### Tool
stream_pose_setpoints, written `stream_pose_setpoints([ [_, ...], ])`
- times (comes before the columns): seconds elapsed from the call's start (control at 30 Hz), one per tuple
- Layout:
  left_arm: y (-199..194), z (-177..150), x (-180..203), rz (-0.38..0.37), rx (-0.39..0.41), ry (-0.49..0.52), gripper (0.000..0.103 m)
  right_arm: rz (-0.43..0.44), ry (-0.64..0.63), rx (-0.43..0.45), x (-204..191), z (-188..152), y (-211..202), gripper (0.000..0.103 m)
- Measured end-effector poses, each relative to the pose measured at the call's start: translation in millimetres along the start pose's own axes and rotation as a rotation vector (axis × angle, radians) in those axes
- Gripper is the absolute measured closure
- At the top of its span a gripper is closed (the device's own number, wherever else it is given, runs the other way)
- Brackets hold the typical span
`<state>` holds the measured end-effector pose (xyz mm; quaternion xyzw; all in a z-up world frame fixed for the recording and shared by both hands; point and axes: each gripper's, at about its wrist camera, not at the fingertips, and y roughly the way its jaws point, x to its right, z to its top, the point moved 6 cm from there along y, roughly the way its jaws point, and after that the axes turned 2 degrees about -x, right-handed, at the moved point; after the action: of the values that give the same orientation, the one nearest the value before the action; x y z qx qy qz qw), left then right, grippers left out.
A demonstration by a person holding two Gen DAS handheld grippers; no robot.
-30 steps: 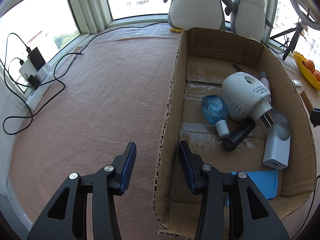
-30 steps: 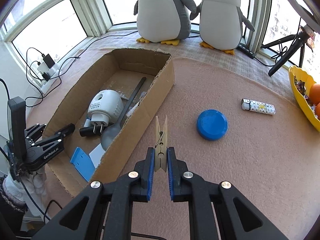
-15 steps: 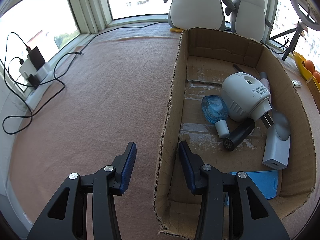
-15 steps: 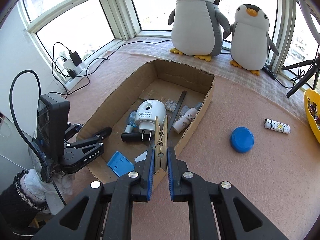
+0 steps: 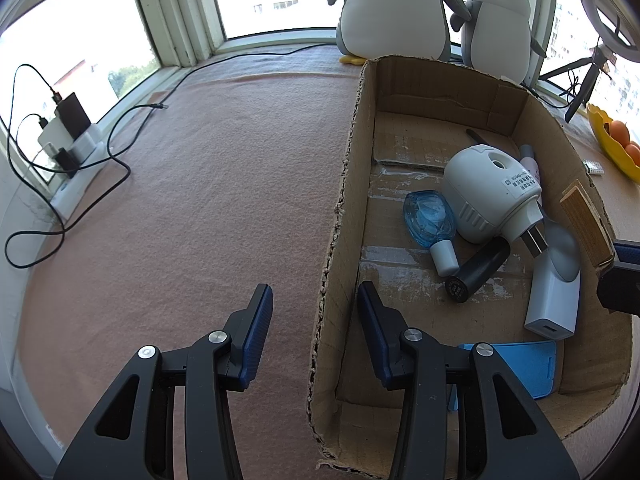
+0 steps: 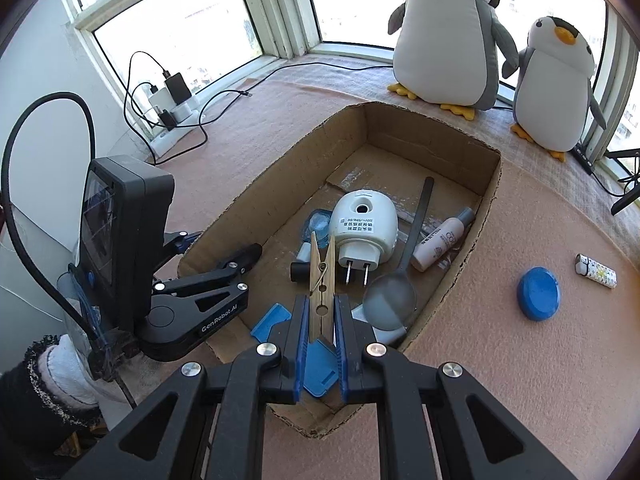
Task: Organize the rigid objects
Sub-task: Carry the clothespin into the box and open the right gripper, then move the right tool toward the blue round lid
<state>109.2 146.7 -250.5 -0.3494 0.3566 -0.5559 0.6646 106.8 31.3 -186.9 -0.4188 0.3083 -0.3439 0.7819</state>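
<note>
My right gripper (image 6: 319,312) is shut on a wooden clothespin (image 6: 321,280) and holds it above the near end of the open cardboard box (image 6: 486,216). The clothespin also shows at the right edge of the left wrist view (image 5: 586,220). My left gripper (image 5: 315,328) is open and straddles the box's left wall (image 5: 340,240); it also shows in the right wrist view (image 6: 224,254). In the box lie a white plug-in device (image 6: 362,226), a spoon (image 6: 390,300), a small bottle (image 6: 440,242), a blue card (image 5: 516,364) and a white power bank (image 5: 554,300).
A blue lid (image 6: 538,293) and a lighter (image 6: 596,271) lie on the pink cloth right of the box. Two plush penguins (image 6: 448,40) stand at the window. Chargers and cables (image 5: 68,136) lie at the left. A yellow fruit bowl (image 5: 612,140) is at the far right.
My right gripper has carried the clothespin left from over the cloth to above the box's near end. The left gripper has not moved.
</note>
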Motion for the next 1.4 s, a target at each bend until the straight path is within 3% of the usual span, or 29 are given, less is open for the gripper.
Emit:
stream_pose_setpoints([
  [0.33, 0.0, 0.0, -0.2, 0.0, 0.0, 0.0, 0.06, -0.002, -0.024, -0.001, -4.6, 2.7, 4.5, 0.092],
  [0.5, 0.0, 0.1, -0.3, -0.001, 0.0, 0.0, 0.06, -0.019, -0.027, 0.027, -4.0, 4.8, 0.1, 0.066],
  [0.73, 0.0, 0.1, -0.3, 0.0, 0.0, 0.0, 0.06, -0.027, -0.006, 0.044, 5.2, 6.4, -6.1, 0.061],
  [1.0, 0.0, 0.1, -0.2, 0.0, 0.0, 0.0, 0.06, -0.047, 0.027, 0.075, 22.5, 6.1, -16.1, 0.041],
  [1.2, 0.0, 0.2, -0.2, 0.0, 0.0, 0.0, 0.06, -0.075, 0.07, 0.094, 44.6, 3.5, -25.4, 0.033],
  [1.4, 0.0, -0.4, -1.5, 0.001, 0.0, 0.0, 0.06, -0.119, 0.136, 0.107, 79.9, -5.6, -34.9, 0.032],
])
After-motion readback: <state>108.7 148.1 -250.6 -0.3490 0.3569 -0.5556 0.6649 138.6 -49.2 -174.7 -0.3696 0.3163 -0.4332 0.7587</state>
